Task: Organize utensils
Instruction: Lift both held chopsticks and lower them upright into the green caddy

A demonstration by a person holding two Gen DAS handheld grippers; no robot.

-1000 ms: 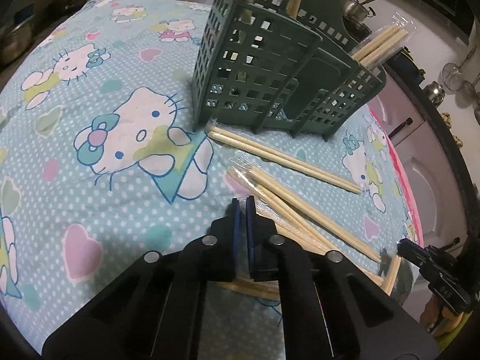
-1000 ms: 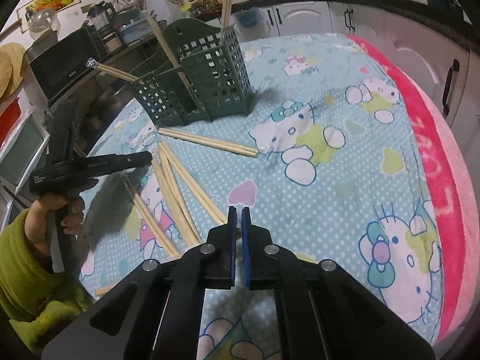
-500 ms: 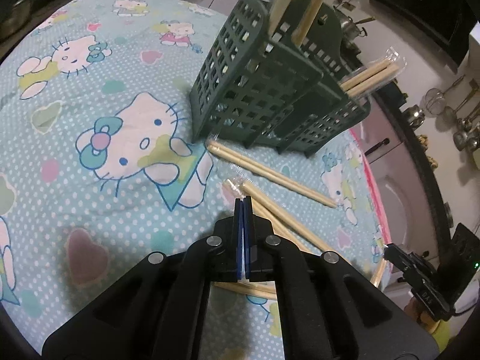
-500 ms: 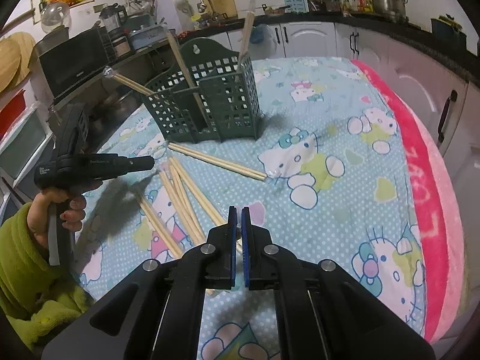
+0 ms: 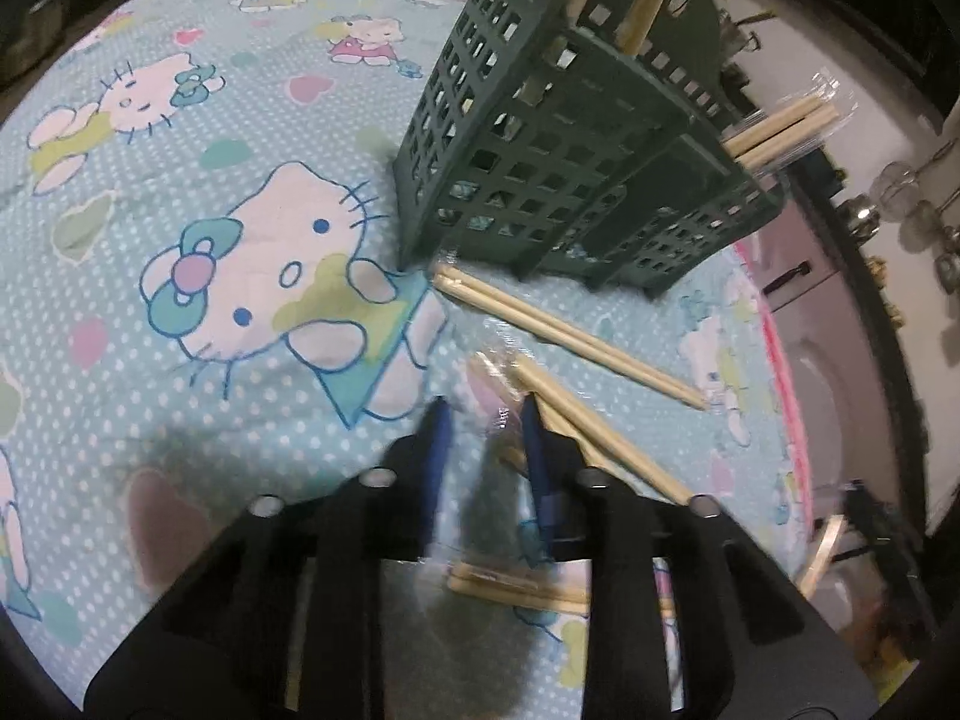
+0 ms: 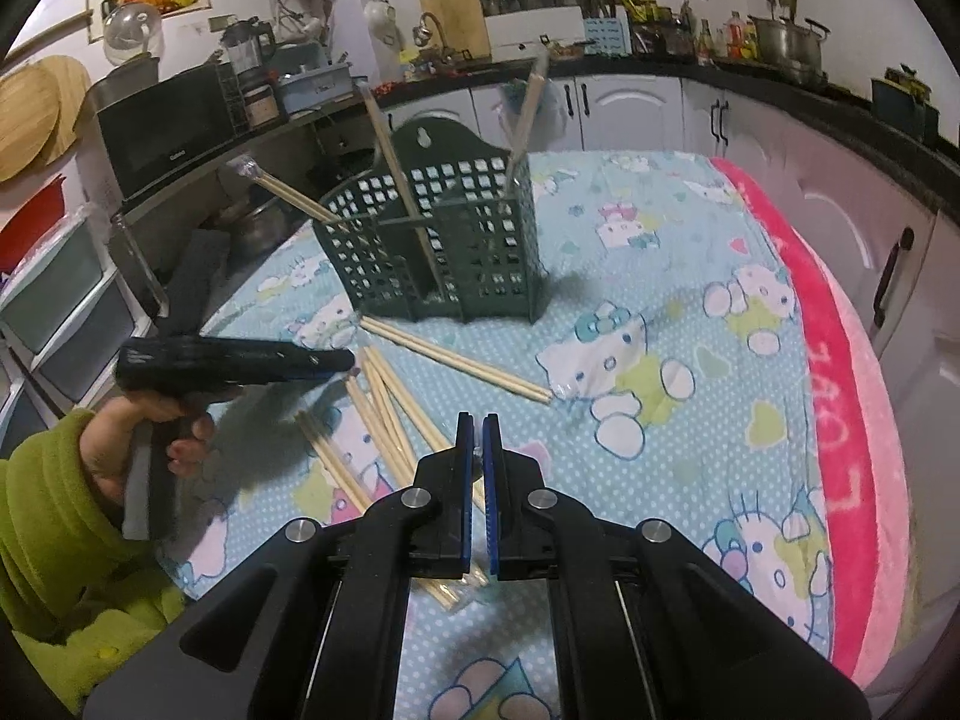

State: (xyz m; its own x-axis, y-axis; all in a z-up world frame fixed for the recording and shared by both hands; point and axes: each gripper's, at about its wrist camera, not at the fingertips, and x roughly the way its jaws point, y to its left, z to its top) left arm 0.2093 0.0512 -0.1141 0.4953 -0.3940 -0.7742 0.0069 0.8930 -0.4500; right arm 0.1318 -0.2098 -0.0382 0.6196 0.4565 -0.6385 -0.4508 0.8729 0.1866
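The green utensil caddy [image 6: 444, 252] holds upright wrapped chopsticks [image 6: 401, 177]; left gripper [image 5: 483, 420] fingers have just been parting, empty; right gripper [image 6: 477, 429] fingers together.

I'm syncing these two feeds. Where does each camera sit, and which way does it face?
Left wrist: on the left gripper, angled down at wrapped chopsticks before the green holder; its parted jaws show.
Right wrist: on the right gripper, facing the holder; shut jaws, left hand, green sleeve.
Shared: holder, chopsticks, tablecloth.
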